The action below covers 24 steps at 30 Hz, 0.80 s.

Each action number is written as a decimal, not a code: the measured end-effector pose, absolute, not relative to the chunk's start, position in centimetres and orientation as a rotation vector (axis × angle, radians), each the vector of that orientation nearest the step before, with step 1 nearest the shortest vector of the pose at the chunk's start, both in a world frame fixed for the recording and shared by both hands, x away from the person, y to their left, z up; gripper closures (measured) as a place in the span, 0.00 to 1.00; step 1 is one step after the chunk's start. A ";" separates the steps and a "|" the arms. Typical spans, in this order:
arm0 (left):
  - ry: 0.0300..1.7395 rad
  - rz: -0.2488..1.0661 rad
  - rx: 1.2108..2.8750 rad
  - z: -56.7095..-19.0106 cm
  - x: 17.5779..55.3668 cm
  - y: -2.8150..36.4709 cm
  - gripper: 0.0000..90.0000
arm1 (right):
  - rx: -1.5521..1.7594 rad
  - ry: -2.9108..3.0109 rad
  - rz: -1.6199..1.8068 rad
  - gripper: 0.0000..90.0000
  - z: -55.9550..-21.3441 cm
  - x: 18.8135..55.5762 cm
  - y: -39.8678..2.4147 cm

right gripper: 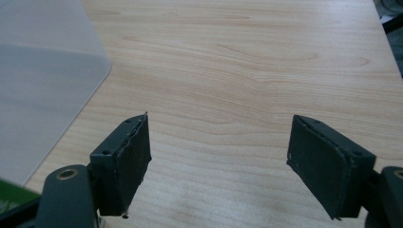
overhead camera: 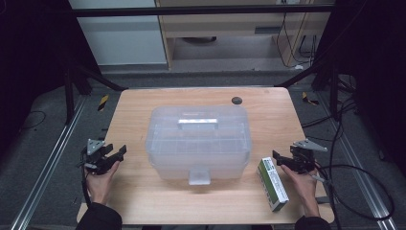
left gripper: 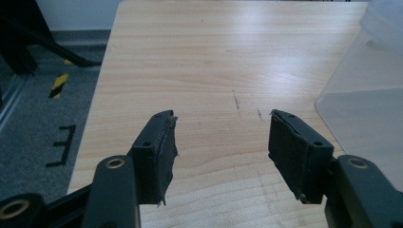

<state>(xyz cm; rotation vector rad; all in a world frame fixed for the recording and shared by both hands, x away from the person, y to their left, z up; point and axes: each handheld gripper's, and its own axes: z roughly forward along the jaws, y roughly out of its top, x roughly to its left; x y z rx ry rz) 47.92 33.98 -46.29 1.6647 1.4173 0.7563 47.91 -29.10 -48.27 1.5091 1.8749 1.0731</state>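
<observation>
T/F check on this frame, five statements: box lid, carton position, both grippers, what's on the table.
1. The clear plastic storage box has its lid on. True.
2. The green and white carton lies inside the box. False: it lies on the wooden table, to the right of the box.
3. The left gripper is open with nothing between its jaws. True.
4. The right gripper is clamped on the carton. False: its jaws stand apart over bare table, with the carton beside it.
5. The box's white handle lies on top of the lid. True.
</observation>
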 end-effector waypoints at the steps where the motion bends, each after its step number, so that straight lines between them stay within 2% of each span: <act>1: 1.394 0.772 1.674 -45.8 47.7 33.9 0.48 | 1.487 1.882 1.055 0.25 -48.2 47.8 -29.1; 8: 1.320 0.800 1.645 -43.8 47.1 33.6 0.48 | 1.439 1.859 1.039 0.24 -47.8 47.1 -29.2; 16: 1.227 0.778 1.687 -41.8 47.1 32.9 0.40 | 1.400 1.870 1.052 0.23 -47.6 47.3 -29.1; 24: 1.195 0.770 1.697 -40.0 47.1 32.5 0.36 | 1.375 1.871 1.047 0.22 -47.2 47.0 -29.0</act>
